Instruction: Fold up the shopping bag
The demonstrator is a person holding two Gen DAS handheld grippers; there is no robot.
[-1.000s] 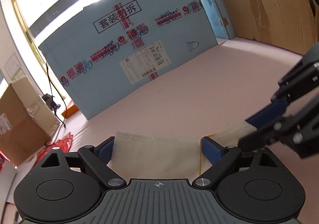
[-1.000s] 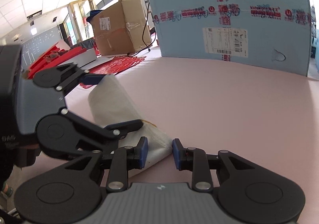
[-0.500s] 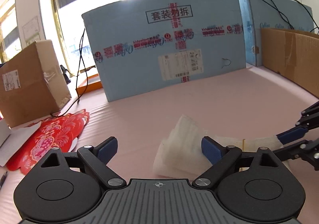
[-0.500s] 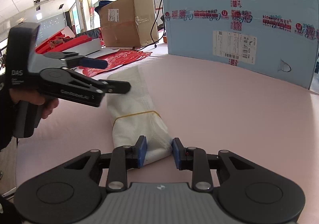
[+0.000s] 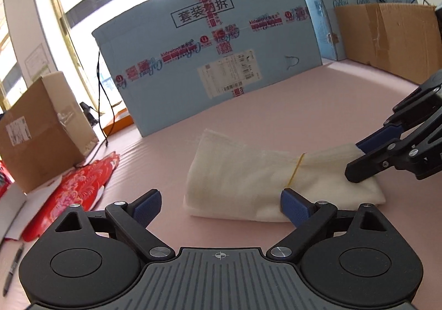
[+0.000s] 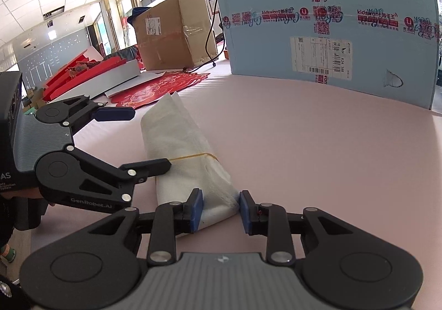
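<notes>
The white shopping bag (image 5: 248, 177) lies on the pink table as a folded bundle, with a yellow rubber band (image 5: 297, 169) around it. My left gripper (image 5: 219, 203) is open wide just short of the bag's near long side, with nothing between its fingers. In the right wrist view the left gripper (image 6: 147, 138) hovers beside the bag (image 6: 176, 141), one finger near the band. My right gripper (image 6: 218, 210) straddles the bag's narrow end, and both blue pads rest against the cloth. From the left wrist view the right gripper (image 5: 356, 159) pinches that same end at the right.
A large blue carton (image 5: 210, 61) stands upright at the back of the table (image 5: 304, 116). Brown cardboard boxes (image 5: 41, 130) sit to the left and right. Red printed paper (image 5: 80, 185) lies at the left and a pen (image 5: 12, 268) at the near left edge.
My left gripper has drawn back from the bag, which was between its fingers and now lies just ahead of them. The right gripper has stayed on the bag's end.
</notes>
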